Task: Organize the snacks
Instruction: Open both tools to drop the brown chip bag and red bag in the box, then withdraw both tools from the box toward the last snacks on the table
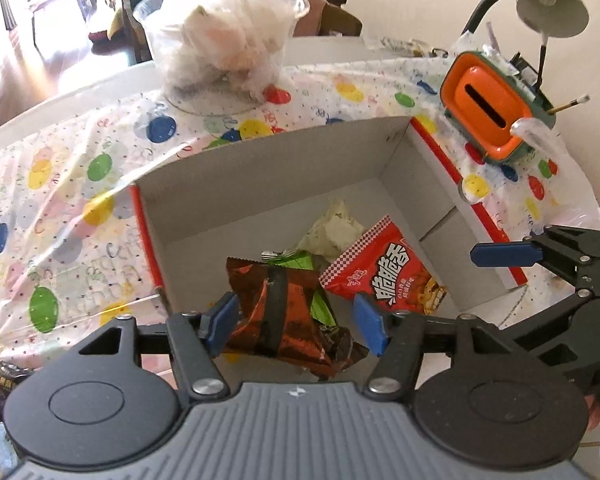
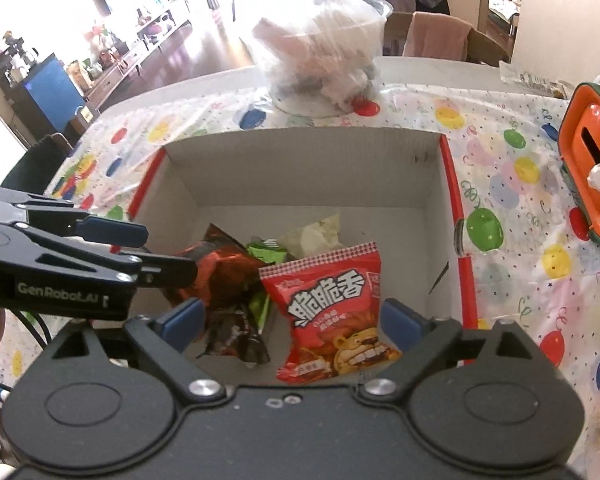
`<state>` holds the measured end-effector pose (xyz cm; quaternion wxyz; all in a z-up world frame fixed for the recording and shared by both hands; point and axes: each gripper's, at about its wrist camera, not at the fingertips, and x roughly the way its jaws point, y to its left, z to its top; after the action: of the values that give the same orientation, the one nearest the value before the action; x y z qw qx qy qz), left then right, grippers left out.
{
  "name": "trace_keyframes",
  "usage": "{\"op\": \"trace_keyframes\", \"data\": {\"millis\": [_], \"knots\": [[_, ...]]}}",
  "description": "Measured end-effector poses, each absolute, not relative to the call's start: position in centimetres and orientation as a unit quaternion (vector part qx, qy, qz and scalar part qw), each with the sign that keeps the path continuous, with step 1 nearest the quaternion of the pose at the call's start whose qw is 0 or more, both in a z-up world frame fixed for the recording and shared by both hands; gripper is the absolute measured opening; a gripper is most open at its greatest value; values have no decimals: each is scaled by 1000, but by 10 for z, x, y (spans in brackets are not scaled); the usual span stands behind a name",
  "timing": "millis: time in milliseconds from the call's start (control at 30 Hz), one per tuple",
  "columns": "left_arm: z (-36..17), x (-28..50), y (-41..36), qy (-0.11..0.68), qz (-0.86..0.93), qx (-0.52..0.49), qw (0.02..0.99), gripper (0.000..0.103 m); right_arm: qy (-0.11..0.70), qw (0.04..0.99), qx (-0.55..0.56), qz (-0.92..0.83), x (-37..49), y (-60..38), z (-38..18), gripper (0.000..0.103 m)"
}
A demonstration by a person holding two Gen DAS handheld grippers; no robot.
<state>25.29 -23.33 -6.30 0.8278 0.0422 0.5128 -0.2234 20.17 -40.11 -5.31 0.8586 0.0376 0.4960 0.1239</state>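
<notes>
Four packets lie in the cardboard box (image 2: 428, 168) near its front wall: red snack bag (image 2: 334, 312), brown foil pack (image 1: 284, 312), green and pale ones behind. Left gripper (image 1: 296, 320) and right gripper (image 2: 296, 320) gape empty above them; lift clear without snagging the rim.

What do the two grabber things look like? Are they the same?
Nearly the same. The left gripper and right gripper both have black linkage arms, silver rivets, round black discs and blue fingertip pads. The left one's body is ribbed grey and its side reads "GenRobot.AI". Black cables trail beside them.
</notes>
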Motion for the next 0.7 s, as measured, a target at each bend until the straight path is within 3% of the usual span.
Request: {"op": "trace_keyframes", "data": {"millis": [100, 467, 600, 700], "knots": [[-55, 244, -223, 501, -218, 36, 837, 71, 486, 864, 37, 127, 196, -398, -45, 97], [-28, 208, -188, 441, -204, 45, 873, 71, 451, 881, 43, 138, 177, -380, -18, 102], [-22, 197, -168, 427, -204, 37, 880, 82, 444, 883, 42, 148, 172, -365, -13, 103], [-19, 190, -151, 420, -204, 32, 884, 82, 447, 879, 40, 158, 171, -350, -13, 103]]}}
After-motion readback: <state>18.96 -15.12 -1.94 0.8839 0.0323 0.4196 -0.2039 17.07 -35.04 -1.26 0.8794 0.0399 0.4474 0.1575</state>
